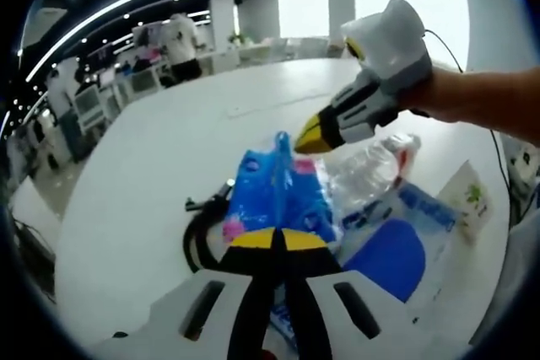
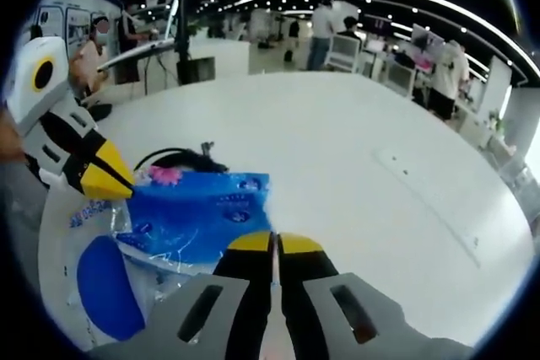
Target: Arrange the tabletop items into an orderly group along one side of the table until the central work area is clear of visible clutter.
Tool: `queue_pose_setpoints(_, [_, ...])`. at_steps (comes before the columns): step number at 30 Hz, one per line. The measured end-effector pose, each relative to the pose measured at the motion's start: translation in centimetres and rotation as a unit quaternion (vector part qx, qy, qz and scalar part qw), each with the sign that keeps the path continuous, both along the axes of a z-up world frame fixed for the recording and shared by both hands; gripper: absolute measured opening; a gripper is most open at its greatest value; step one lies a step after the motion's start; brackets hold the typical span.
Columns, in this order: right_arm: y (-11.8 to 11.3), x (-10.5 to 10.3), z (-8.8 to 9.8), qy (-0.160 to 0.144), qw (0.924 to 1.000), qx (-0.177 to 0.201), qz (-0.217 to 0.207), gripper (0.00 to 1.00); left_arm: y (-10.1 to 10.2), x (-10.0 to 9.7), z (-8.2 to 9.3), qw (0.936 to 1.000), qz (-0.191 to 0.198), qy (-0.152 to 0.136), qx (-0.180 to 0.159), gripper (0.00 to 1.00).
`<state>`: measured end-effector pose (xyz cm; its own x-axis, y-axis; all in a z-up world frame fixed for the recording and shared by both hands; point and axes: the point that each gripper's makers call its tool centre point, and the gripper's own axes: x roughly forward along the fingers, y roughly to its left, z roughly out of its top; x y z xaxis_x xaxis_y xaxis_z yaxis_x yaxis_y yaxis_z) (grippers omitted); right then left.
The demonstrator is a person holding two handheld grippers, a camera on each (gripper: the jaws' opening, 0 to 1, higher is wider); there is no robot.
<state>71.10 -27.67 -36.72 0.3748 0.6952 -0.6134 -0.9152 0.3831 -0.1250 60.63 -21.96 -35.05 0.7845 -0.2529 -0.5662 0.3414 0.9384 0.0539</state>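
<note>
A blue plastic packet [image 1: 283, 196] [image 2: 198, 217] with a pink flower print lies on the white table [image 1: 160, 166] [image 2: 354, 149]. It partly rests on a white bag with a blue shape [image 1: 396, 255] [image 2: 97, 280]. My left gripper [image 1: 274, 239] [image 2: 126, 190] is shut, its yellow tips at the packet's flower end. My right gripper [image 2: 272, 244] [image 1: 305, 141] is shut at the opposite end, where a fold of the blue plastic stands up against its tips. A clear crumpled bottle [image 1: 371, 170] lies beside the packet.
A black coiled cable [image 1: 198, 238] [image 2: 173, 158] lies against the packet. A small white sachet with green print [image 1: 468, 196] sits beyond the bag. The table's far half is bare. Office desks, chairs and people stand around the room behind.
</note>
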Motion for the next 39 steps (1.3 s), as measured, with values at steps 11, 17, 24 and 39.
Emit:
queue_pose_setpoints(11, [-0.3, 0.1, 0.9, -0.004, 1.0, 0.008, -0.004, 0.01, 0.6, 0.4, 0.9, 1.0, 0.002, -0.006, 0.006, 0.0])
queue_pose_setpoints(17, [-0.6, 0.2, 1.6, -0.006, 0.9999, 0.013, -0.009, 0.01, 0.8, 0.7, 1.4, 0.9999, 0.004, -0.01, 0.008, 0.0])
queue_pose_setpoints(24, [-1.3, 0.2, 2.6, -0.01, 0.9996, 0.019, -0.017, 0.01, 0.6, 1.0, 2.4, 0.9997, -0.002, -0.017, 0.014, 0.0])
queue_pose_setpoints(39, [-4.3, 0.5, 5.1, -0.029, 0.9981, 0.027, -0.048, 0.01, -1.4, 2.4, 4.8, 0.9978, -0.038, -0.038, 0.04, 0.0])
